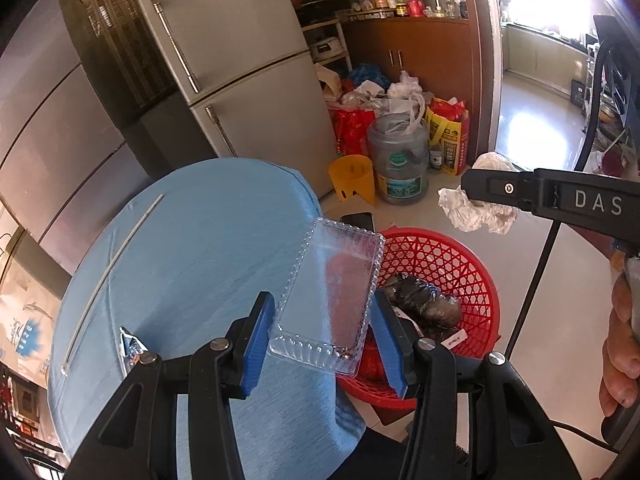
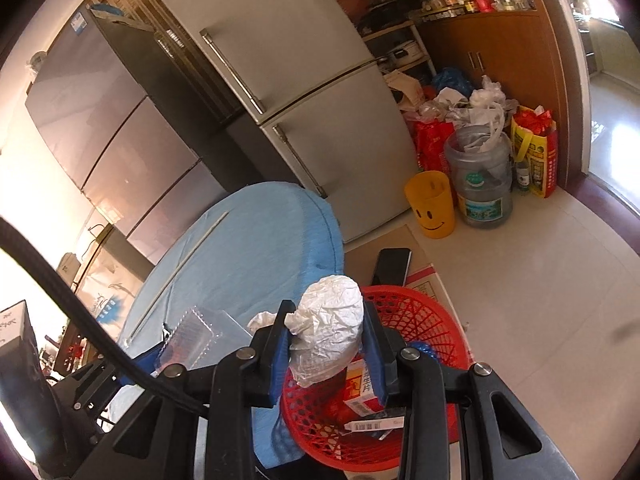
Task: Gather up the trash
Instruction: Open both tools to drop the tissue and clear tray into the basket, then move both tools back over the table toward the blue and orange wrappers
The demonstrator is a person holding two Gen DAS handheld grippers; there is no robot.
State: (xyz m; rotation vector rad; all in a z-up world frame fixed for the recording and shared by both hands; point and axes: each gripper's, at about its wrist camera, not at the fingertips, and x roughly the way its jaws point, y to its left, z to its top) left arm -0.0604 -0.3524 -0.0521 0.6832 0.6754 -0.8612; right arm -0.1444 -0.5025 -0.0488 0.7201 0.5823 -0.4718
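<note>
My left gripper (image 1: 326, 346) is shut on a clear plastic tray (image 1: 328, 296), held over the edge of the round blue table (image 1: 180, 264) beside the red basket (image 1: 460, 264). My right gripper (image 2: 326, 354) is shut on a crumpled white paper wad (image 2: 330, 324), held above the red basket (image 2: 424, 320). The wad (image 1: 476, 208) and right gripper (image 1: 476, 188) also show in the left wrist view, above the basket. The clear tray (image 2: 196, 336) shows at lower left in the right wrist view. The basket holds a dark wrapped bundle (image 1: 424, 300) and a red-and-white carton (image 2: 360, 388).
A white stick (image 1: 108, 276) and a small torn wrapper (image 1: 130, 350) lie on the table. A phone (image 2: 392, 266) lies on a cardboard box by the basket. A yellow smiley bin (image 2: 432, 204), a water jug (image 2: 480, 176), bags and two fridges (image 2: 280, 80) stand behind.
</note>
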